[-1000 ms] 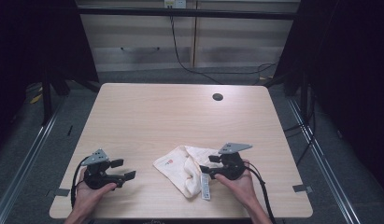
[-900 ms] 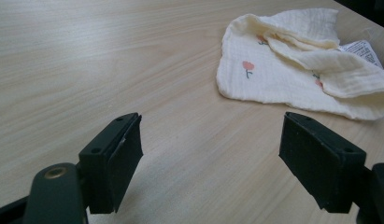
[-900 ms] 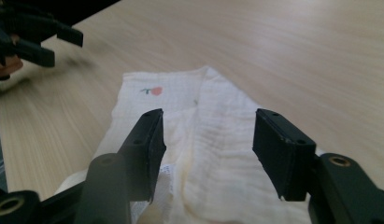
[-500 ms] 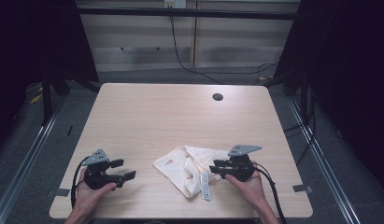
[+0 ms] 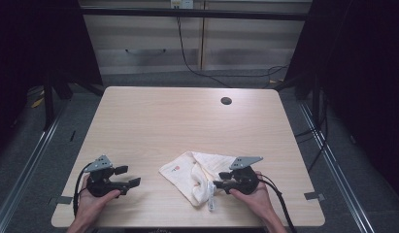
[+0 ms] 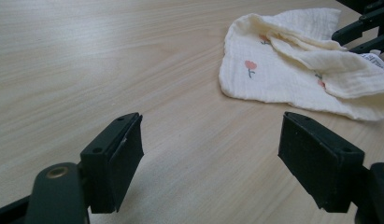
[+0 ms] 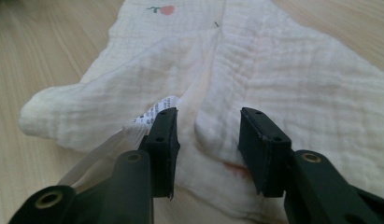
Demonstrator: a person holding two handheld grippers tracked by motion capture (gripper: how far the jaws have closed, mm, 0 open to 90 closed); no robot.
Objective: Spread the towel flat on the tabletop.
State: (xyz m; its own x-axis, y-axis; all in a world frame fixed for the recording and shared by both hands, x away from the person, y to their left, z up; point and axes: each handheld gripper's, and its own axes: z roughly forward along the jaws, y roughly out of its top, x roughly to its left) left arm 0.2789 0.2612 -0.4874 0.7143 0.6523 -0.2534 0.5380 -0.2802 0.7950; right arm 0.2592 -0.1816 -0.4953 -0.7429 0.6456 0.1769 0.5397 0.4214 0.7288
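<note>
Dark room, grey carpet, pale wood table (image 5: 187, 126) with a round cable hole (image 5: 226, 101) near its far edge. A cream muslin cloth (image 5: 190, 172) with small red flower prints lies crumpled near the front edge, right of centre, loosely folded over itself, a white care label (image 5: 211, 201) trailing off its near end.

Right gripper (image 5: 220, 185) sits low at the cloth's right side, nose into the folds. In the right gripper view its jaws stand part open with a raised ridge of cloth (image 7: 206, 128) between them; the pads (image 7: 167, 140) do not press it yet. The jaws have just been opening a little after a closing stroke, with fabric between them.

Left gripper (image 5: 131, 180) rests on bare table well left of the cloth, jaws wide apart and empty, the cloth lying ahead and to the right in its own view (image 6: 292, 65).

Risks, as judged:
- The jaws may take only the top layer, or the label, so the cloth unfolds or drags unevenly when lifted.
- A closing stroke this low may scrape the tabletop and push the fold out.
- With the left gripper away, nothing pins the far side; a one-sided pull would slide the whole cloth toward the table edge.
</note>
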